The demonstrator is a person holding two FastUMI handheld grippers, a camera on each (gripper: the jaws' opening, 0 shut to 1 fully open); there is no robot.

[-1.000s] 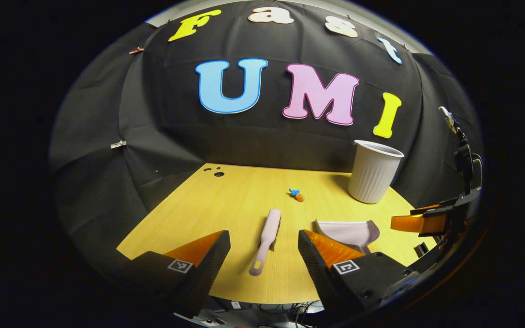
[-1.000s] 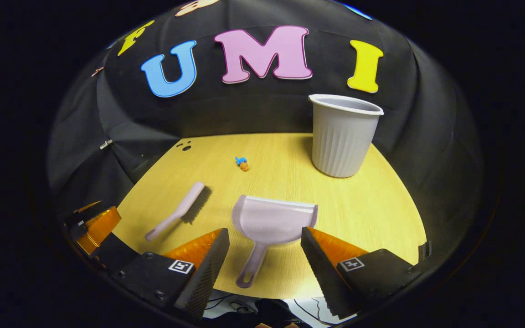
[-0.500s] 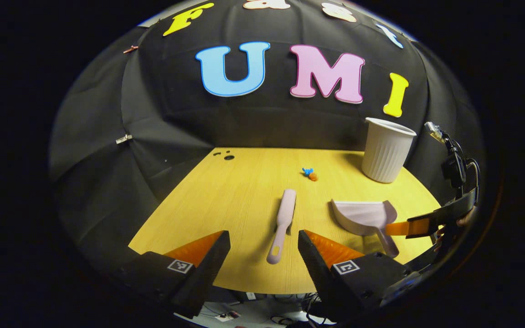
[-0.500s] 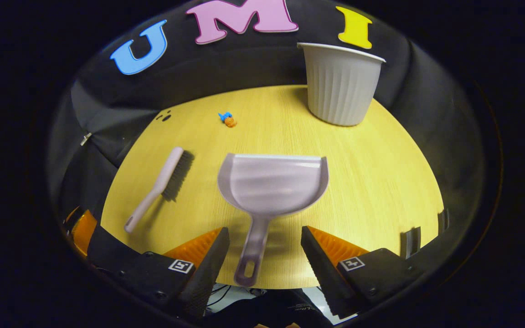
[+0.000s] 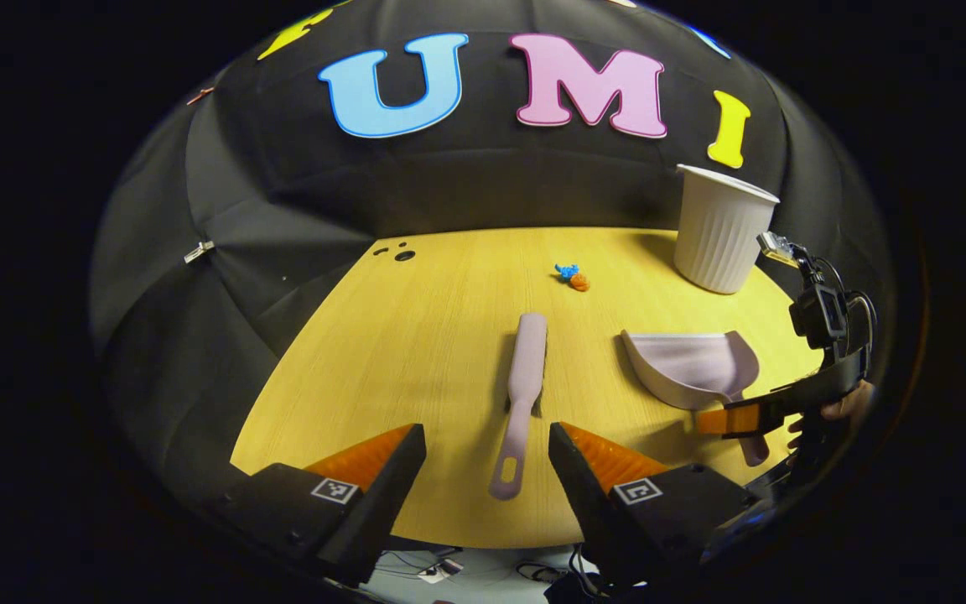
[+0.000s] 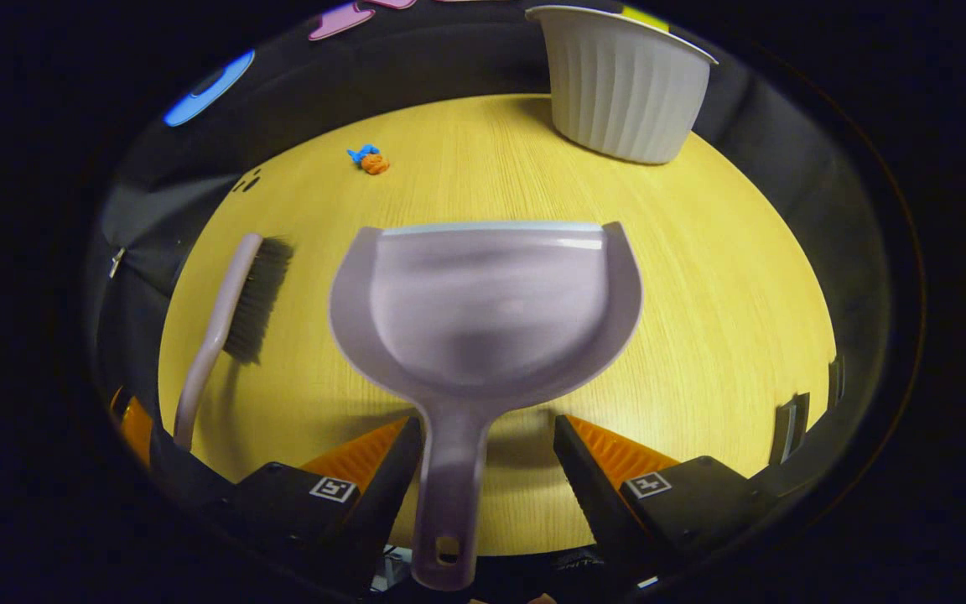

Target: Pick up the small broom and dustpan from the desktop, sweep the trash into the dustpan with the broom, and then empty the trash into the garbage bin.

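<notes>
**Two grippers lined up on their tools, neither grasp made**

Left gripper view: the left gripper (image 5: 487,453) hangs over the near edge of the desktop (image 5: 416,335) with its jaws wide apart and nothing between them but air. The small broom (image 5: 525,386) lies flat, its handle end pointing into the gap, clear of both fingers. The trash (image 5: 573,277), a blue and orange scrap, sits beyond the broom's head; the garbage bin (image 5: 722,239) stands upright at the far right. Farther right, the other gripper is seen low over the dustpan handle, a hand behind it. Against the frame a second ago, the broom handle reaches deeper between the fingers and the desktop sits nearer and lower.

Right gripper view: the right gripper (image 6: 490,470) also stands open. The dustpan (image 6: 483,302) lies mouth-away on the desktop, its handle running down between the fingers; it lies close to the left finger, but I cannot tell whether it touches. A second ago the pan was small and well ahead; now it looms large and the handle sits well inside the gap.

Judgement: the step in hand is the pick-up approach. Next, each gripper needs a short further descent, then closure squarely across its handle before any lift.
</notes>
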